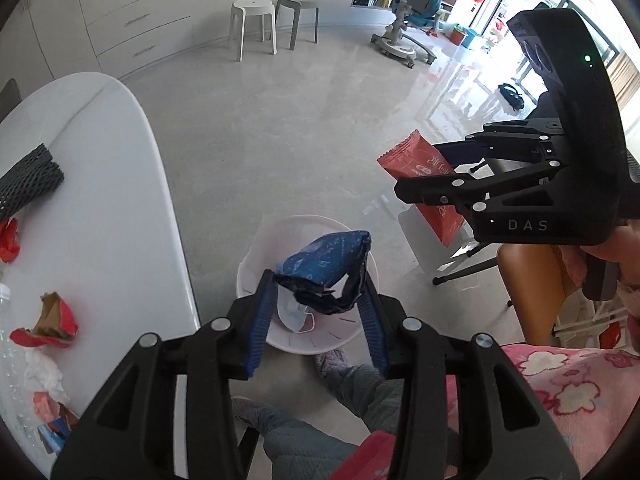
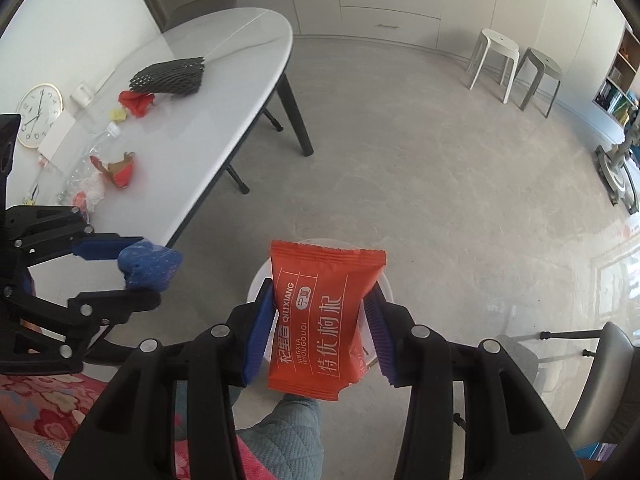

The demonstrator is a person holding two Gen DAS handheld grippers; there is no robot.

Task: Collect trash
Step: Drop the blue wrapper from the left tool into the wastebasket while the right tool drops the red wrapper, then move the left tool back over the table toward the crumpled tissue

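Both tools are hanging over the white bin (image 1: 256, 256) on the floor, and that bin is my reference for everything here.

The left tool (image 1: 320, 300) has a crumpled blue wrapper (image 1: 320, 266) between its blue pads (image 1: 262, 312), right above the bin's opening. The wrapper touches both pads, but it looks loose and saggy and hangs off the tips, so I can't tell whether it is really pinched. Down inside the bin there's a light blue face mask (image 1: 290, 314) lying on the bottom.

The right tool (image 2: 320, 312) is clamped on an orange snack packet (image 2: 320, 320), both pads pressed against its sides. It's also above the bin (image 2: 256, 284), which peeks out from behind the packet. From the left camera the same packet (image 1: 412, 160) sits up and to the right of the bin, well clear of the rim.

To the left of the bin stands the white oval worktop (image 1: 120, 184), with more trash on it: a black foam net sleeve (image 1: 28, 184), a red crumpled scrap (image 1: 9, 240), a torn red and brown carton piece (image 1: 50, 322), some white tissue (image 1: 42, 376) and a clear plastic bottle (image 2: 90, 156).

Just below the bin, near its closest edge, you can see the person's grey quilted slippers (image 1: 348, 376) and a pink flowered sleeve (image 1: 560, 392).

Far beyond the bin, two stools (image 1: 276, 20) stand by the drawers.
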